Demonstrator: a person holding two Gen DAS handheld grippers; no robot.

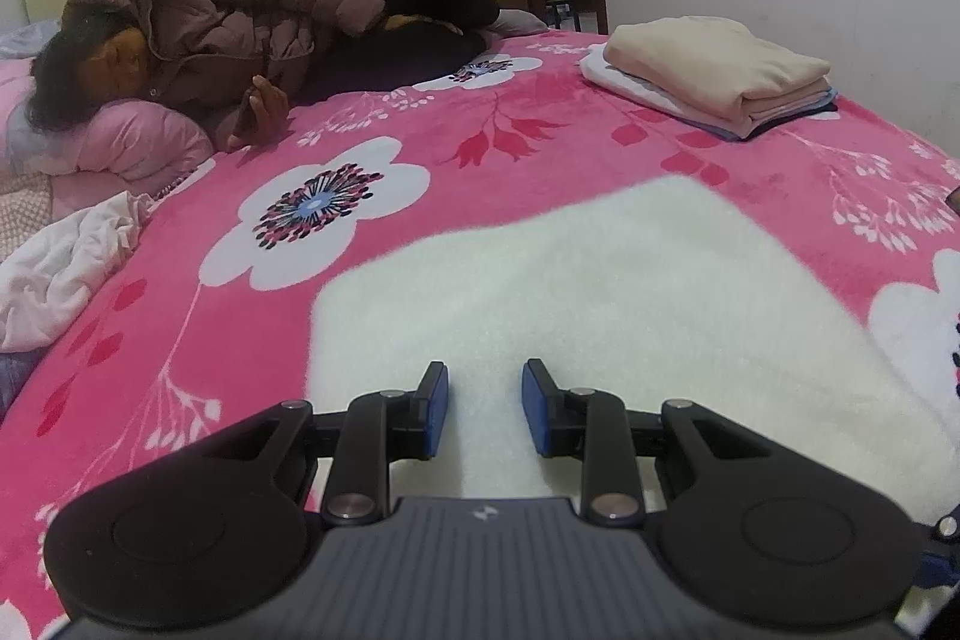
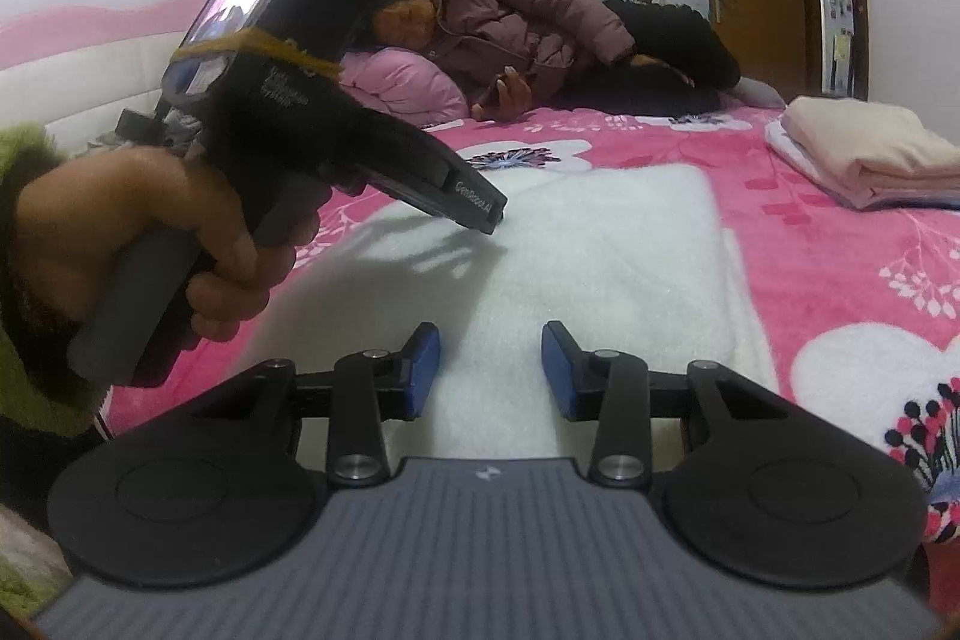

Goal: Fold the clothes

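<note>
Left wrist view: a bed (image 1: 180,316) under a pink floral blanket is seen, with a white fleece garment (image 1: 600,292) spread flat on it, long axis running away from both claws. A folded stack (image 1: 720,70) sits well beyond, to the right (a person (image 1: 240,28) lies at the far side). The left claw (image 1: 485,409) is open and empty, directly over the garment's near edge. The right claw (image 2: 490,370) is likewise open, the near hem between its fingers; neither claw is judged clearly nearer.
</note>
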